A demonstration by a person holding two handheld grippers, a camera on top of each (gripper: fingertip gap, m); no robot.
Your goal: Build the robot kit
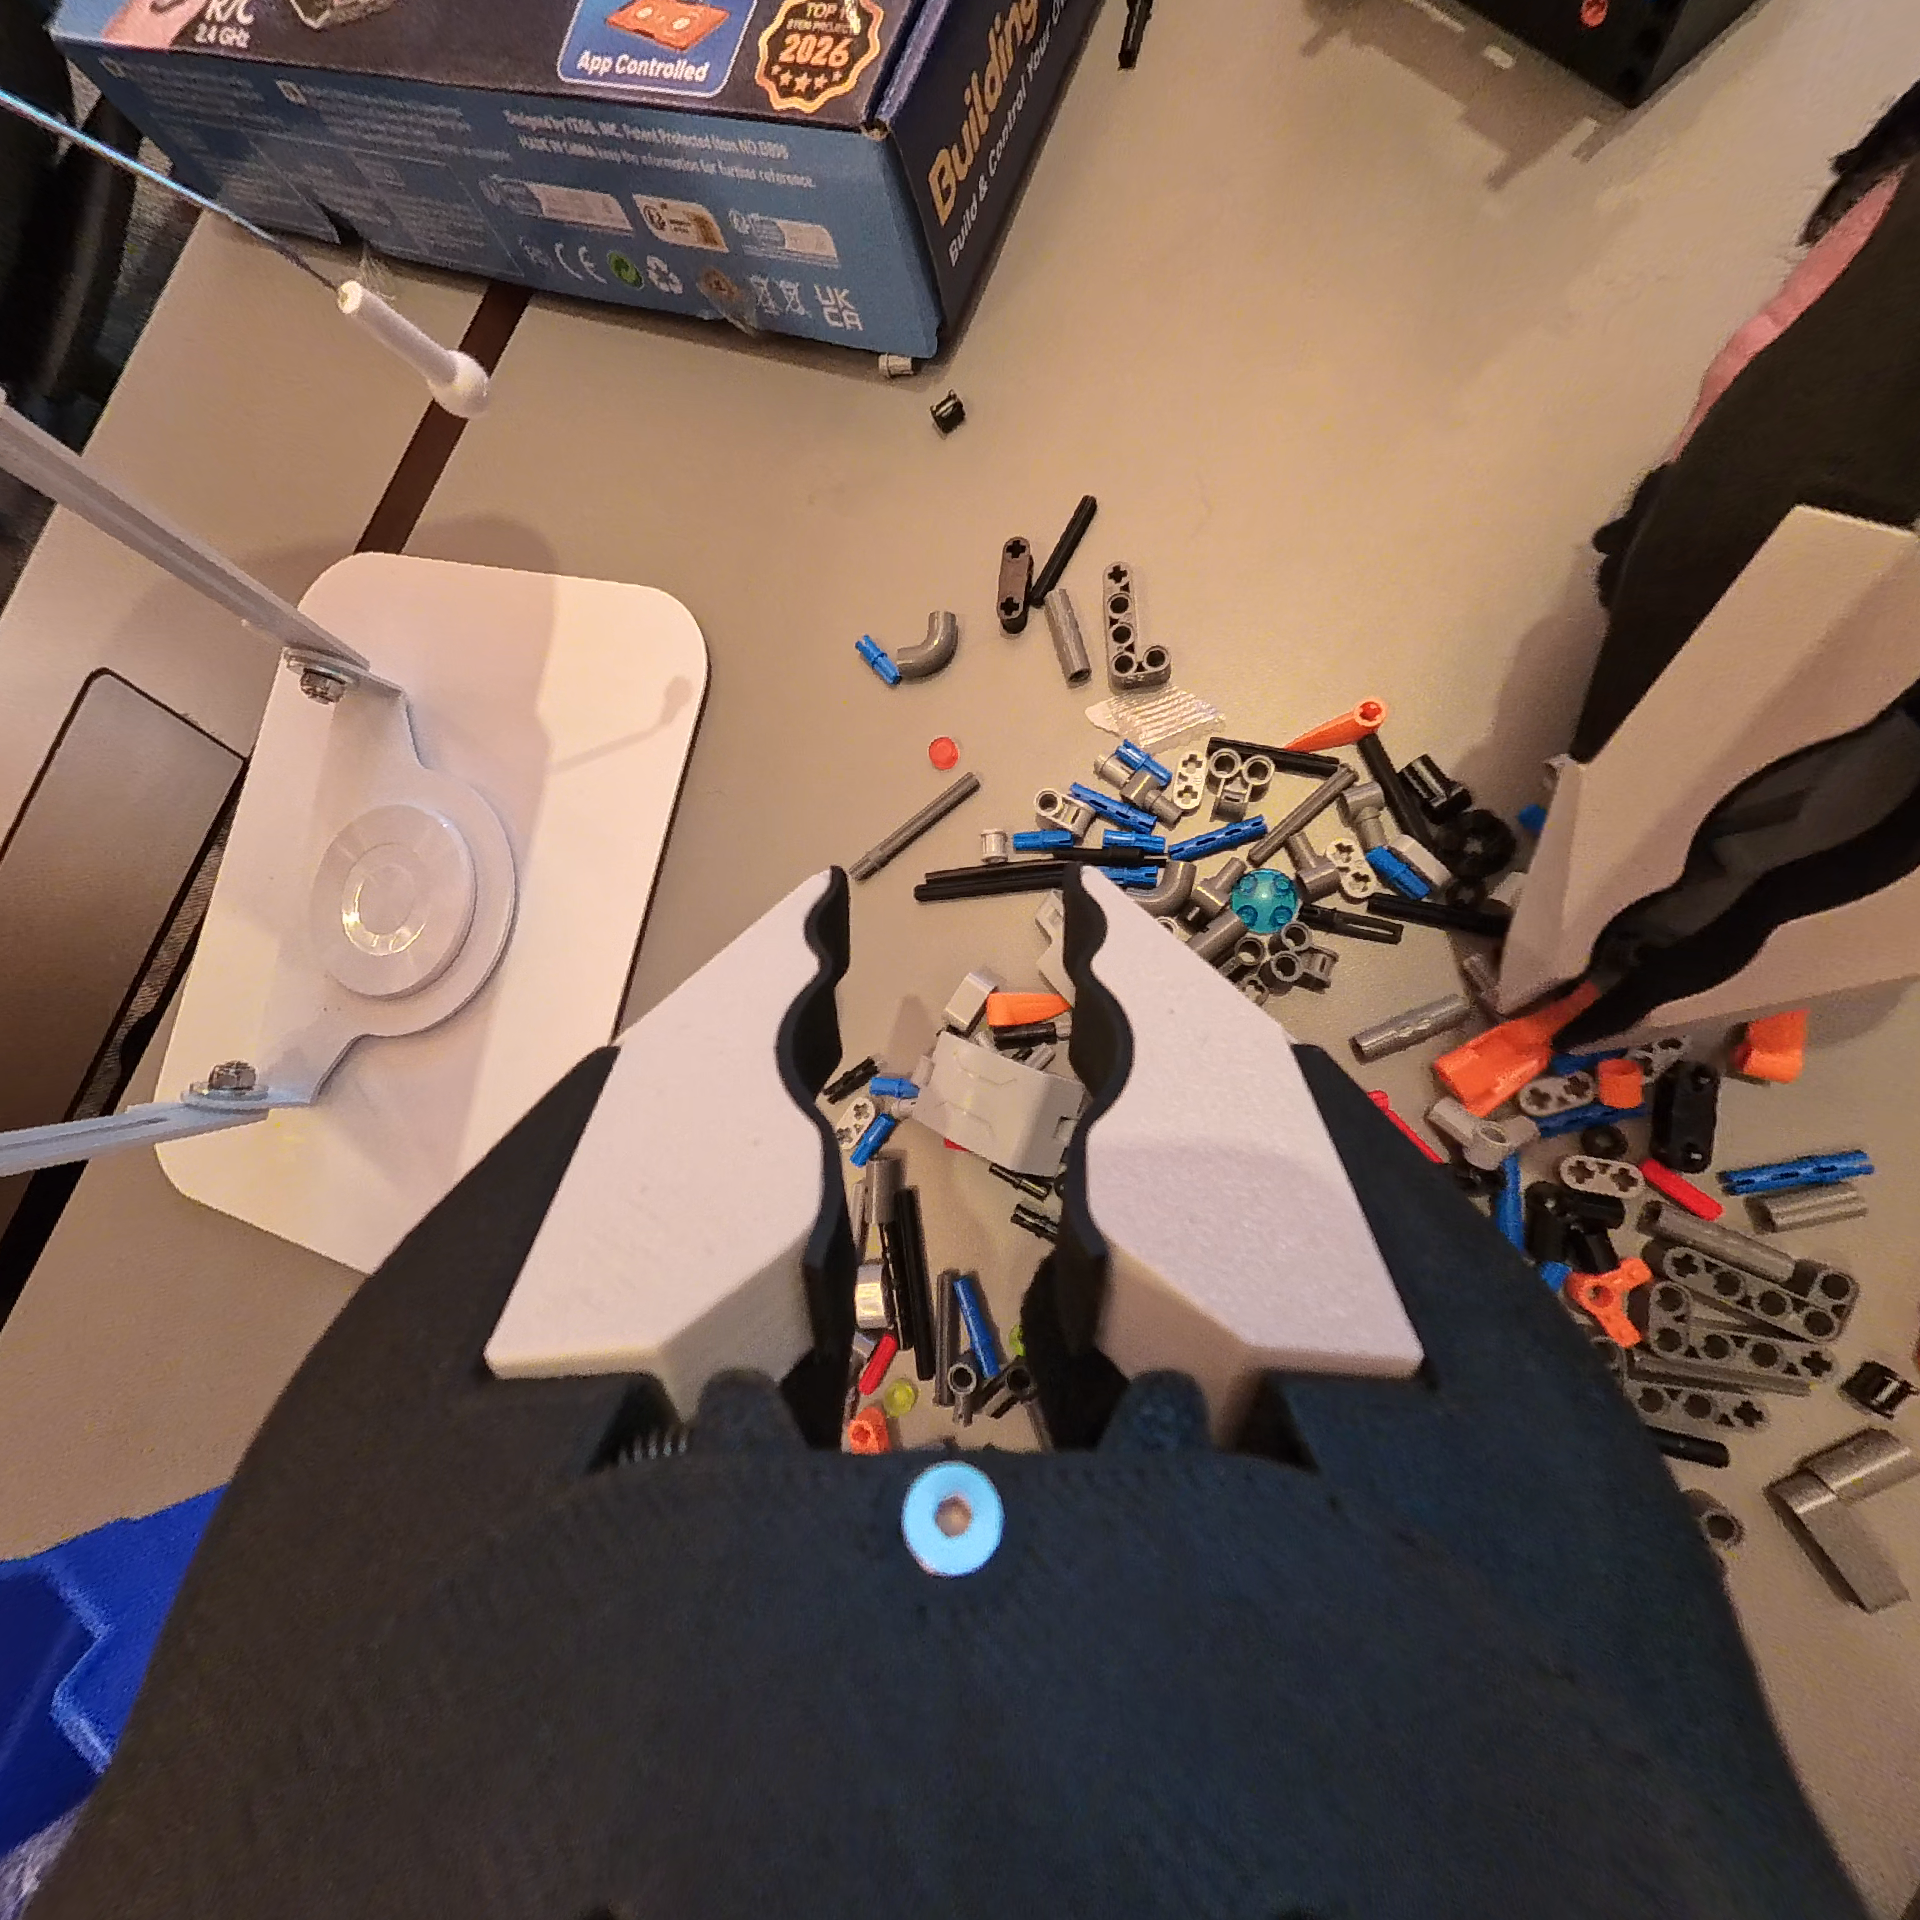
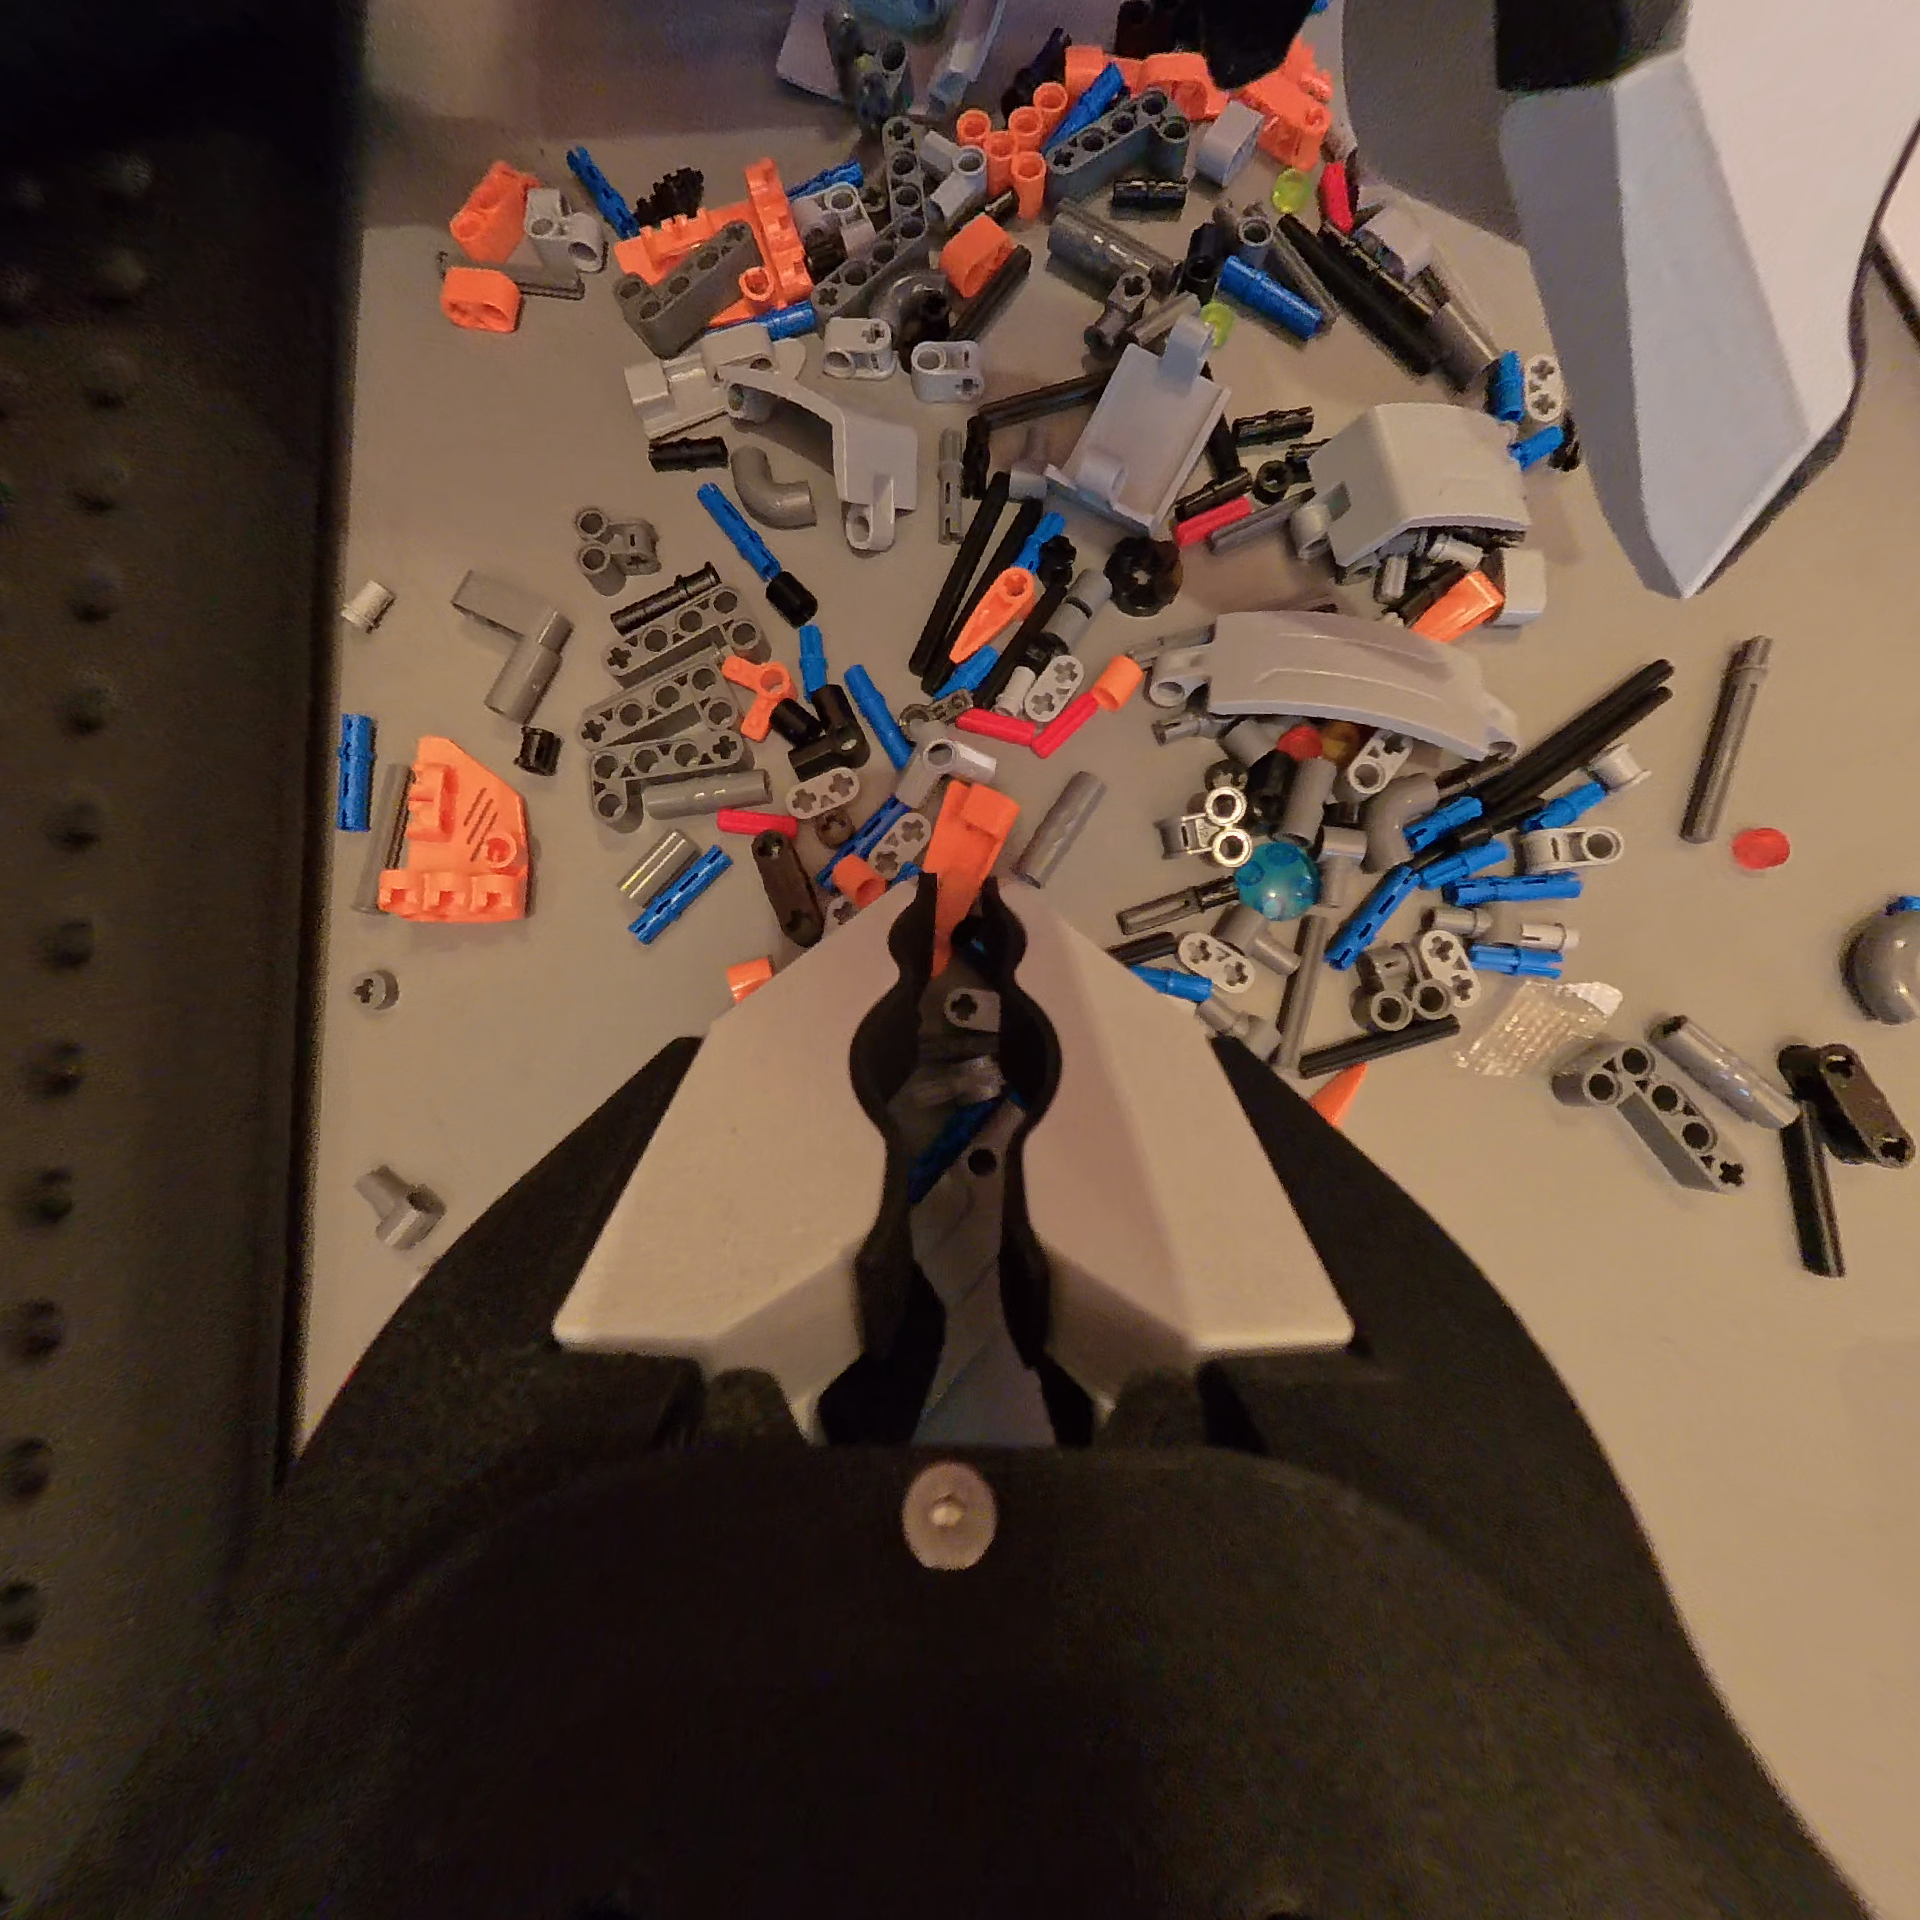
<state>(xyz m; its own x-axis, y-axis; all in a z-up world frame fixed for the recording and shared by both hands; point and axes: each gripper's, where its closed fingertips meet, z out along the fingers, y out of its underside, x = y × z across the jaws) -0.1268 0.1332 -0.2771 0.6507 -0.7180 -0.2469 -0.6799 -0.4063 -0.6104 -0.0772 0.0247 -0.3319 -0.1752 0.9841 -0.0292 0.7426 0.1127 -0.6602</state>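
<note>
Many small building-kit parts, orange, blue, black and grey, lie scattered on a grey table (image 1: 1299,436). My left gripper (image 1: 956,894) is open and empty, held above the pile (image 1: 1195,862). A light grey curved panel (image 1: 997,1107) lies on the table between its fingers. My right gripper (image 2: 956,896) is shut on an orange part (image 2: 971,826) at the fingertips, low over the pile (image 2: 935,520). It also shows in the left wrist view (image 1: 1579,1013), pinching the same orange part (image 1: 1496,1049). The left gripper's finger (image 2: 1662,312) shows at the upper right of the right wrist view.
A blue cardboard box (image 1: 623,156) stands at the back. A white stand base (image 1: 499,727) with metal arms sits left of the pile. A blue bin (image 1: 62,1662) is at the lower left. A black studded plate (image 2: 156,727) borders the table's left. A teal dome (image 2: 1278,878) lies among the parts.
</note>
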